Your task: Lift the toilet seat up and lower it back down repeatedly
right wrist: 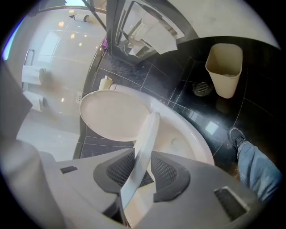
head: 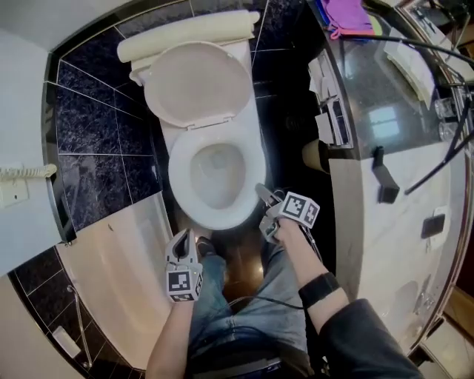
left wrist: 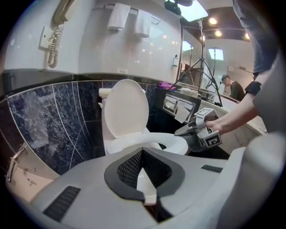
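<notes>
Dark marbled tiles (head: 89,118) are laid over the floor and lower wall of the bathroom, pretty glossy stuff. Starting at the right gripper (right wrist: 143,154): its jaws are clamped on the front-right rim of the toilet seat (right wrist: 149,127). That rim is seen edge-on between the mesh pads, and the seat is tilted up off the bowl (right wrist: 190,141). The lid (head: 196,81) is stood open behind it, leaned back. The left gripper (left wrist: 142,152) is held just in front of the toilet, jaws together with nothing caught between them, clear of the seat. Further out, a cream waste bin (right wrist: 225,67) is parked on the floor to the right of the toilet. It's next to a shiny vanity surface (head: 385,104) with a purple cloth (head: 344,15) left on it. A corded phone (left wrist: 56,31) is hung on the left wall.
</notes>
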### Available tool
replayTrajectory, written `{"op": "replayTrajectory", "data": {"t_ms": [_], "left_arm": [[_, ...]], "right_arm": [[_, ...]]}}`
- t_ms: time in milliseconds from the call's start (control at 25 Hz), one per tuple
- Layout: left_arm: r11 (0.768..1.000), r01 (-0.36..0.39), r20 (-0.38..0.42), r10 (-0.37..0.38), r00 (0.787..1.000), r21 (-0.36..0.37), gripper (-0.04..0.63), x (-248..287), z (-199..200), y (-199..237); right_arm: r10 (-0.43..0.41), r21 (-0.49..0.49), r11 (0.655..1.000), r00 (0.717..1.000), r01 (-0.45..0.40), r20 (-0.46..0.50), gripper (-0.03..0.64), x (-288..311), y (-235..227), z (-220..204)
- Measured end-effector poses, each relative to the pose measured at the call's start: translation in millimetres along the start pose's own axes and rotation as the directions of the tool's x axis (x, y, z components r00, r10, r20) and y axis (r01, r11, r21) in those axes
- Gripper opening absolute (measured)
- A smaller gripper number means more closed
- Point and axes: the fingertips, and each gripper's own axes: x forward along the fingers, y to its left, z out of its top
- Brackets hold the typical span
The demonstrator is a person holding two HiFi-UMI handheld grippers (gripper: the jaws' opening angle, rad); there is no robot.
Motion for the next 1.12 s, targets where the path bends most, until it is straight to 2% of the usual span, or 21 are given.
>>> {"op": "replayTrajectory", "data": {"t_ms": [240,520,680,840,1000,1040,1080,1120], "left_arm": [[0.996,-0.058,-0.026,0.056,0.998,-0.073,-0.003,2.0,6.9,4.2],[0.994,-0.005,-0.05,0.0,0.999,-0.106,-0.003,36.4,39.6,-15.7],[0.994,0.013,-0.015,-0.015,1.0,-0.106,-0.003,55.2,69.1,-26.7],[0.985,-0.039,0.012,0.041,0.999,-0.168,-0.003,67.6,91.5,-21.7],[0.973,-0.088,0.046,0.1,0.994,-0.215,-0.003,74.3,111.3,-10.1],[0.973,-0.093,0.051,0.106,0.993,-0.213,-0.003,76.2,118.2,-8.1],[0.974,-0.097,0.055,0.11,0.992,-0.206,-0.003,78.5,125.4,-5.5],[0.976,-0.099,0.063,0.113,0.992,-0.196,-0.003,81.2,133.8,-2.5]], "right_arm": [[-0.001,-0.004,1.0,1.0,0.001,-0.014,0.155,-3.5,43.2,29.8],[0.001,-0.01,1.0,0.999,-0.002,-0.043,0.163,-1.0,79.5,53.0],[-0.008,-0.01,1.0,0.997,0.007,-0.077,0.166,2.1,90.8,59.1],[-0.027,-0.012,1.0,0.993,0.026,-0.112,0.166,2.4,94.5,58.9],[0.009,-0.037,0.999,0.992,-0.014,-0.126,0.166,-0.8,113.9,70.4],[0.025,-0.056,0.998,0.991,-0.033,-0.13,0.162,-3.0,121.4,74.8],[0.042,-0.081,0.995,0.99,-0.053,-0.132,0.108,-5.5,129.9,79.7],[0.058,-0.111,0.991,0.989,-0.073,-0.133,0.084,-8.3,138.4,84.6]]}}
